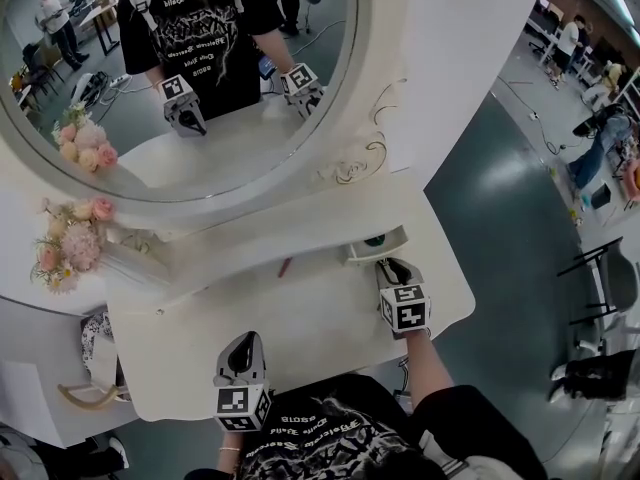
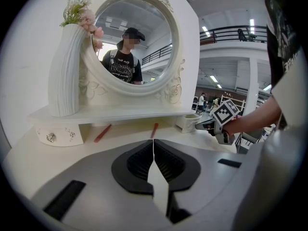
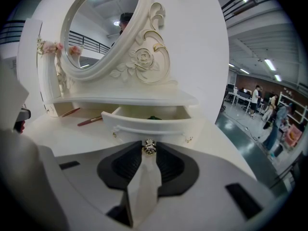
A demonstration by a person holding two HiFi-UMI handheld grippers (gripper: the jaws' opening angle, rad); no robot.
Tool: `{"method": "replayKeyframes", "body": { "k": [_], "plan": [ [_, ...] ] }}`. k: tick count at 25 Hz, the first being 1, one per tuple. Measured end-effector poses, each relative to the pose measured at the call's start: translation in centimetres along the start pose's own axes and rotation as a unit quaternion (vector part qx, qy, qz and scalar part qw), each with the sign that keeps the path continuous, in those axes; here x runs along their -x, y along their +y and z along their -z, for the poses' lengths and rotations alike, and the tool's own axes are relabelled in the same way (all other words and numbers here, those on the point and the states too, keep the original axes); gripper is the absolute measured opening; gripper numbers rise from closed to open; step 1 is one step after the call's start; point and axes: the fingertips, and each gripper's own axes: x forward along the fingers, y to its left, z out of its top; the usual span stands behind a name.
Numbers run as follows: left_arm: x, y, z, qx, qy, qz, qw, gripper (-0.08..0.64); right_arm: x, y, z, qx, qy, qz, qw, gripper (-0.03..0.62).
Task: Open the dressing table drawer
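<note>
The glossy white dressing tabletop (image 1: 300,313) is seen steeply from overhead; both gripper views are set low, close, facing its round white-framed mirror (image 2: 132,42). The small white drawer (image 3: 149,121) is shared by all.

Smooth, satin cream-white paint covers the dressing table's worktop (image 1: 300,318) and drawer (image 3: 144,124). The knob (image 3: 148,147) glints like faceted metal. The mirror (image 1: 190,58) glass is glossy, and the ribbed white vase (image 2: 64,71) looks matt. The right tool (image 3: 148,153) is matt grey plastic with black ribbed pads (image 3: 168,166).
</note>
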Motion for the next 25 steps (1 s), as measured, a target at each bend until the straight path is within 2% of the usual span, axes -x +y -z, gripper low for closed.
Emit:
{"method": "replayKeyframes", "body": {
  "k": [25],
  "plan": [
    [-0.1, 0.44, 0.07, 0.006, 0.0, 0.001, 1.0, 0.018, 0.65, 0.15, 0.73, -0.004, 0.001, 0.008, 1.0, 0.1]
  ]
}}
